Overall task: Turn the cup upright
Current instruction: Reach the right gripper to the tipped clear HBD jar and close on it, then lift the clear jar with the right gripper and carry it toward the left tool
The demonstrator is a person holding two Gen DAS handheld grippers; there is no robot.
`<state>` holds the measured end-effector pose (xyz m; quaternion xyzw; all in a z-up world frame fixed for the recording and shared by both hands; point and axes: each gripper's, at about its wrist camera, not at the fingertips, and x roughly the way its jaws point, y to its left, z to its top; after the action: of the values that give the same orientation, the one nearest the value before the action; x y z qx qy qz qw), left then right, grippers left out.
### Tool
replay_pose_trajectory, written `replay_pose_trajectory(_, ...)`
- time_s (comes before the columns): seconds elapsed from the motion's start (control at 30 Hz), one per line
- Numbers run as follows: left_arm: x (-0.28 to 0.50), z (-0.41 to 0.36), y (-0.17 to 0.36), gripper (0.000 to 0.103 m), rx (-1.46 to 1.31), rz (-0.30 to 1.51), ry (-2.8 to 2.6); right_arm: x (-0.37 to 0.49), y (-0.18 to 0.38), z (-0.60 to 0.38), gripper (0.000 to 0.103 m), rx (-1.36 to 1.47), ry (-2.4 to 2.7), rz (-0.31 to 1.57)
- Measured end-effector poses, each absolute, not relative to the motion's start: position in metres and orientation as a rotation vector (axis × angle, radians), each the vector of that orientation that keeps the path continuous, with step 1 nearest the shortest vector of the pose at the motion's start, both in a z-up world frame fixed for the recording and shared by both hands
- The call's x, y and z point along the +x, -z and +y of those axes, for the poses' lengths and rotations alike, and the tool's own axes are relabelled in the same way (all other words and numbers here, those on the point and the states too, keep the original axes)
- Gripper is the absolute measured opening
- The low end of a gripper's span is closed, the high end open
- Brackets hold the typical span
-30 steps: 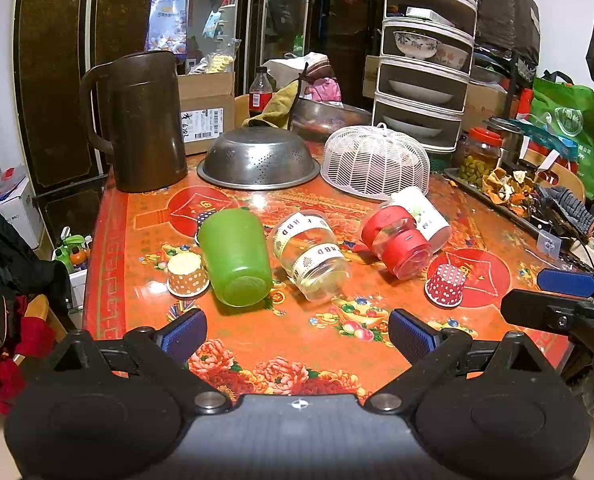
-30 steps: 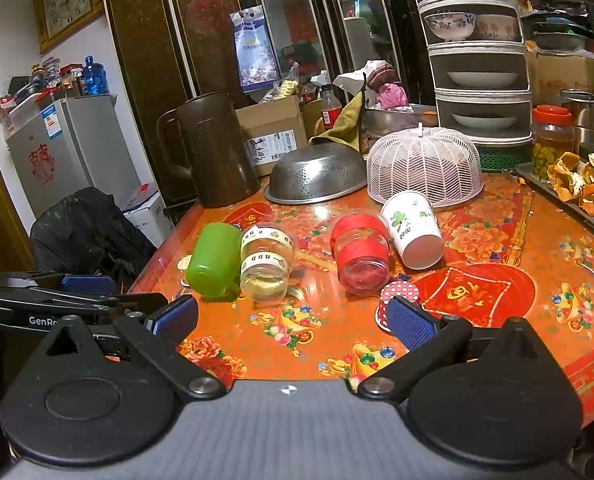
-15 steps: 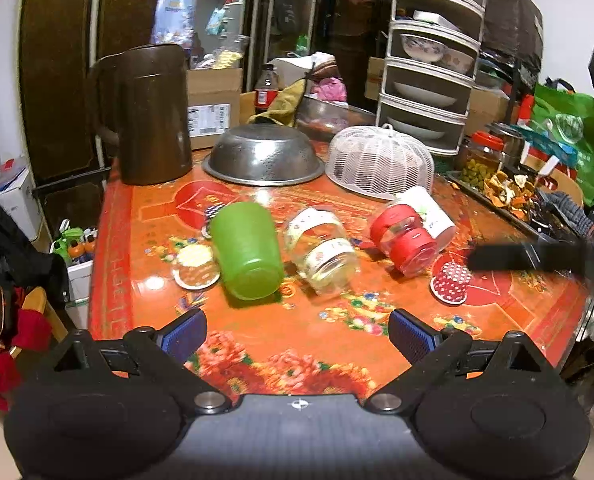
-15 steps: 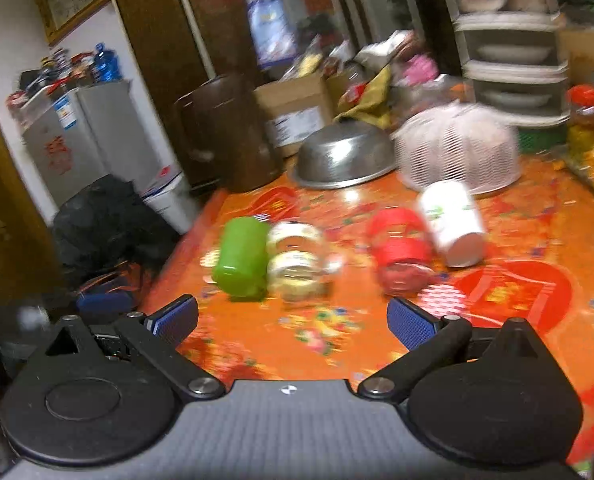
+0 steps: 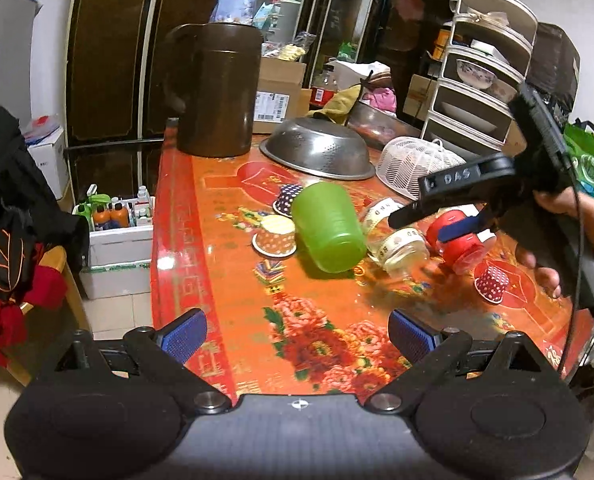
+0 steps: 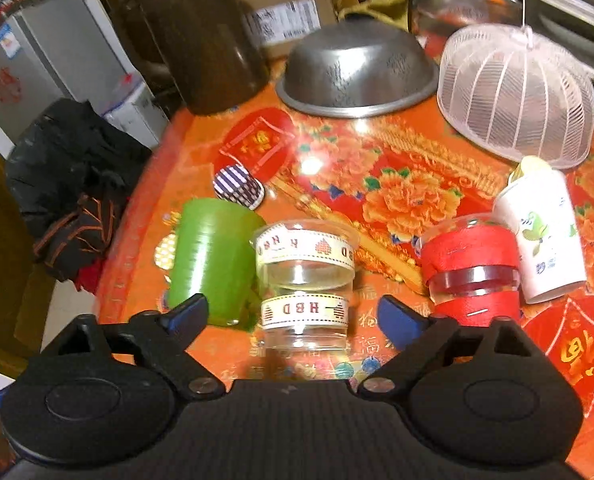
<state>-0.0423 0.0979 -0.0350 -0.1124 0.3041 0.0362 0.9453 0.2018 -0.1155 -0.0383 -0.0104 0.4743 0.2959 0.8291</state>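
Note:
Several cups lie on their sides on the orange table: a green cup, a clear cup with HBD tape bands, a clear cup wrapped in red tape, and a white paper cup. My right gripper is open and hangs just above the clear HBD cup, one finger on each side; it also shows in the left wrist view. My left gripper is open and empty over the table's near edge.
A brown pitcher, an upturned steel colander and a white mesh food cover stand at the back. Small paper cupcake cups sit among the cups. A tiered dish rack stands far right.
My right gripper has swung forward and down over the table, from behind the near edge to just above the clear HBD cup. My left gripper has shifted left and turned a little.

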Motion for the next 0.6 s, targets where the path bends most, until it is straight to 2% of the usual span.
replay_pose_trajectory(0.2,-0.041,0.108,0.043,0.099,-0.253,0.629,-0.07,0.213,0.054,-0.101,0.086,-0.103,-0.616,1.056)
replay_pose_trajectory(0.33,-0.043,0.111,0.046,0.099,-0.262,0.627,-0.067,0.221,0.061,-0.093,0.073,-0.146,-0.62,1.083)
replay_pose_trajectory(0.4,-0.044,0.112,0.048,0.099,-0.267,0.631,-0.071,0.223,0.064,-0.089,0.057,-0.168,-0.619,1.096)
replay_pose_trajectory(0.6,-0.047,0.114,0.052,0.099,-0.281,0.632,-0.074,0.213,0.051,-0.096,0.055,-0.166,-0.613,1.061)
